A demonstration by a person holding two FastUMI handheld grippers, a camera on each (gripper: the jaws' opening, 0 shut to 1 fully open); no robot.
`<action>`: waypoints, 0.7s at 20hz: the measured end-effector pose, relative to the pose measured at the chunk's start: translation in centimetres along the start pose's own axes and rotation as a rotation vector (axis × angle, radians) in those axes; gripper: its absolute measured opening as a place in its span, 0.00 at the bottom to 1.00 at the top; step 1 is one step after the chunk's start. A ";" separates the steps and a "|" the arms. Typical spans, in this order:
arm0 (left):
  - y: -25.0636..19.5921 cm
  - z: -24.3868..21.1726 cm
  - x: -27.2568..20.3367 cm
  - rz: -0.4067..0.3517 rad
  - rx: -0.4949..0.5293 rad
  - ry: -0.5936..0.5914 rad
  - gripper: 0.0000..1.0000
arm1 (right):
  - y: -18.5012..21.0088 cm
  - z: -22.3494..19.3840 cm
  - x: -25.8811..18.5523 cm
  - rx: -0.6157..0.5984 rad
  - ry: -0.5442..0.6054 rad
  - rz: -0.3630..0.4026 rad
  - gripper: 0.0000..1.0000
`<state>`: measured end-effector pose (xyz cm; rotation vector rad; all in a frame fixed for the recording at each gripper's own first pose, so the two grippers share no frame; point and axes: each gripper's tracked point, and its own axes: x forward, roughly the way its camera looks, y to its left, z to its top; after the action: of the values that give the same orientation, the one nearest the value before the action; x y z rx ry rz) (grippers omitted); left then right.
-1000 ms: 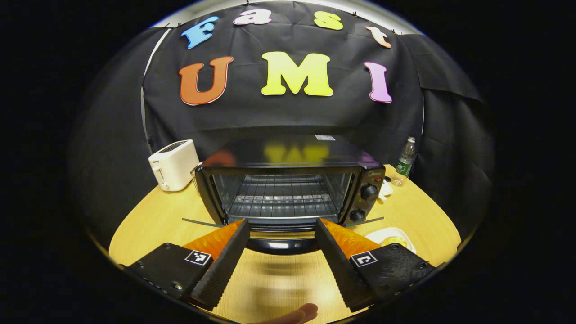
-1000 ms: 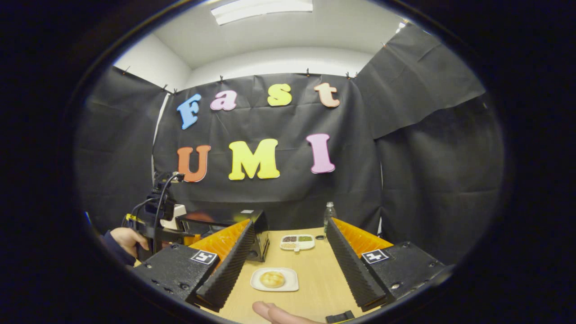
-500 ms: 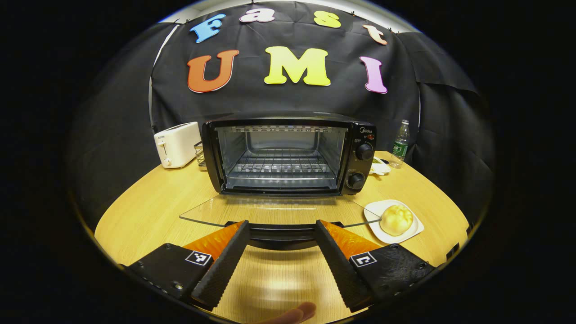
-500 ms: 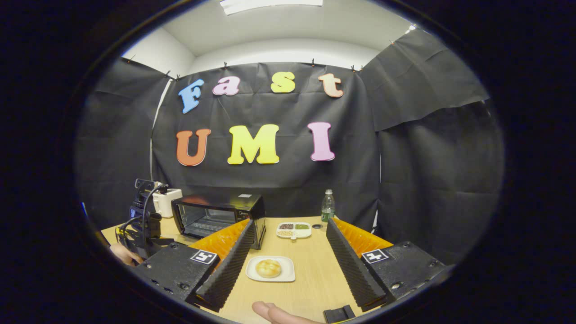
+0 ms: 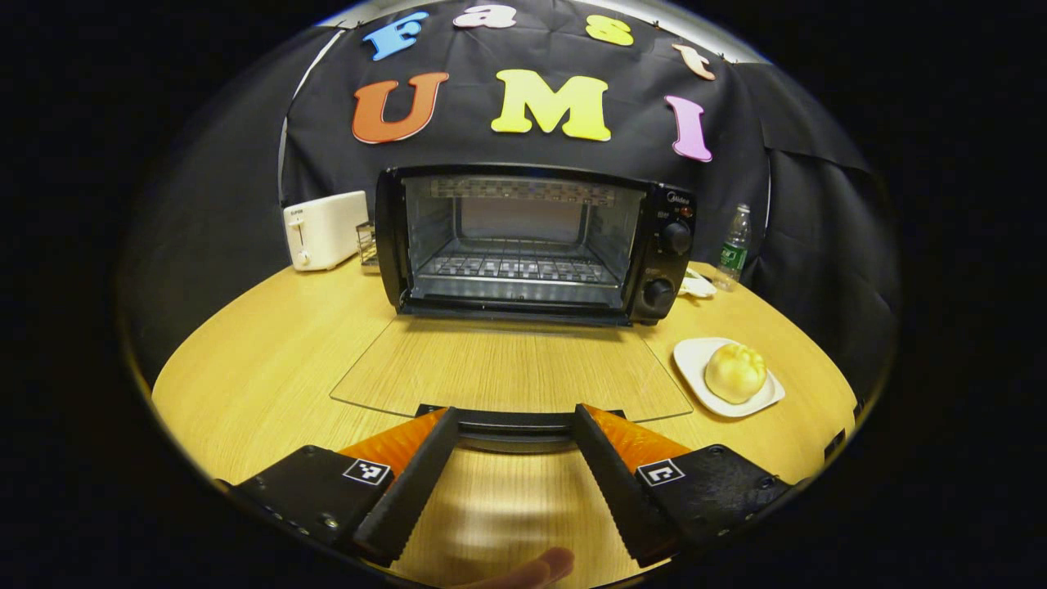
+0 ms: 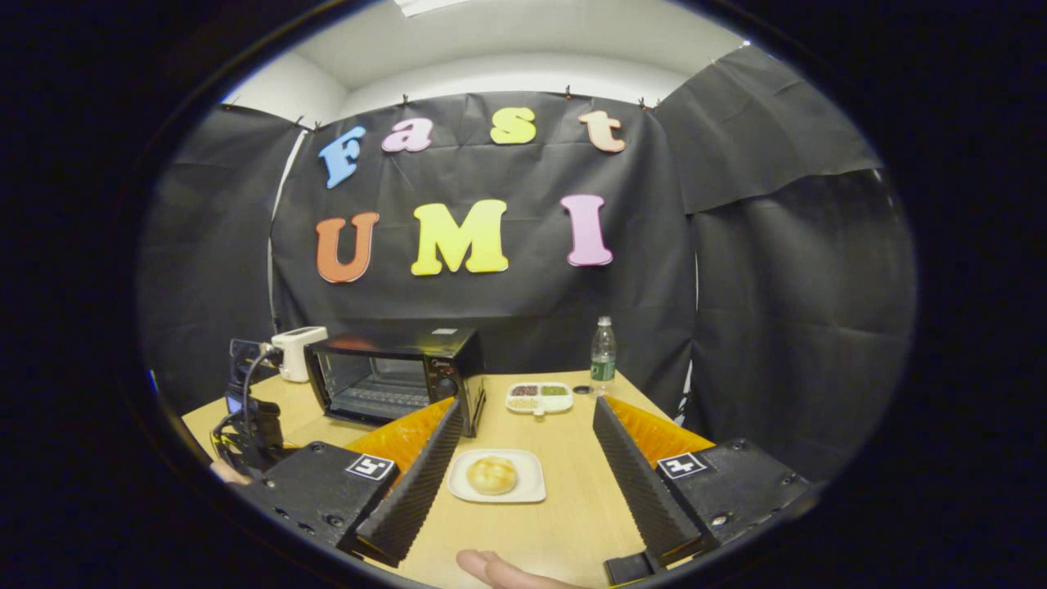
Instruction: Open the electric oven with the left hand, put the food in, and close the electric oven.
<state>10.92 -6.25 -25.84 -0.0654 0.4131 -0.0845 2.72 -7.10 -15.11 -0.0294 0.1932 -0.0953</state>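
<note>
Oven (image 5: 523, 241): door (image 5: 511, 368) down flat, cavity ready for food.
Left gripper (image 5: 511, 466): fingers apart around door handle (image 5: 515, 421).
Right gripper (image 6: 523, 466): fingers apart, framing bun (image 6: 491, 474).

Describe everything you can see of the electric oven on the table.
The electric oven is a black, boxy countertop unit standing upright on the wooden table. Its glass door is swung fully down, lying about flat over the tabletop, with the dark handle at its front edge between the left gripper's open jaws. Inside, a metal wire rack sits empty. Two round knobs are stacked on its right panel. A white toaster stands beside it.
</note>
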 end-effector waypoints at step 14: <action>2.8 10.1 -15.5 0.055 0.018 -0.293 0.94 | 5.0 -8.7 9.4 -0.022 0.163 0.062 1.00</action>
<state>1.03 -1.50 -10.69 -0.0481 0.1216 -0.0237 10.67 -3.23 -25.64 -0.0373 0.3582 -0.0333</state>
